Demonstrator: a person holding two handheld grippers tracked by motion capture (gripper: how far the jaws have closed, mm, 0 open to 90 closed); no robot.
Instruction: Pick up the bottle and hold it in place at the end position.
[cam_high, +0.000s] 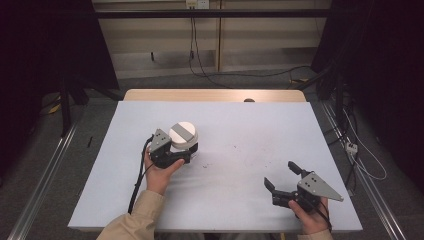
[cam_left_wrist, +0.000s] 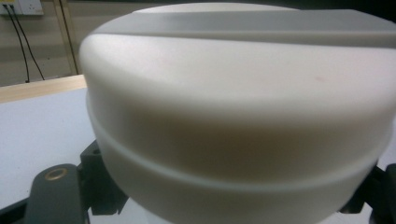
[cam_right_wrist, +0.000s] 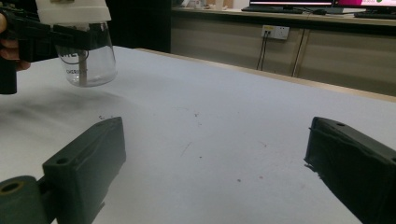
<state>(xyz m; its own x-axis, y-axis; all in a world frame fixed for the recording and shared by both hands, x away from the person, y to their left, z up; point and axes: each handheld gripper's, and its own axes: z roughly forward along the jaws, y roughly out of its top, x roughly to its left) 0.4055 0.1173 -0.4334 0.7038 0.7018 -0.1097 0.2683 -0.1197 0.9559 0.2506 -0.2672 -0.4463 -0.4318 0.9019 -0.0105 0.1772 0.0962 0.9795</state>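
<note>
A clear glass jar with a white lid, crossed by a grey band on top, is left of the table's middle. My left gripper is shut on the jar just under the lid, with a black jaw on each side. In the left gripper view the lid is very close. The right gripper view has the jar hanging slightly above the table, its shadow beneath it. My right gripper rests near the front right edge, open, jaws wide with nothing between them.
A white sheet covers the table, with faint dark scuffs around its middle. A wooden strip runs along the far edge with a small dark object on it. Cables and a power strip lie on the floor.
</note>
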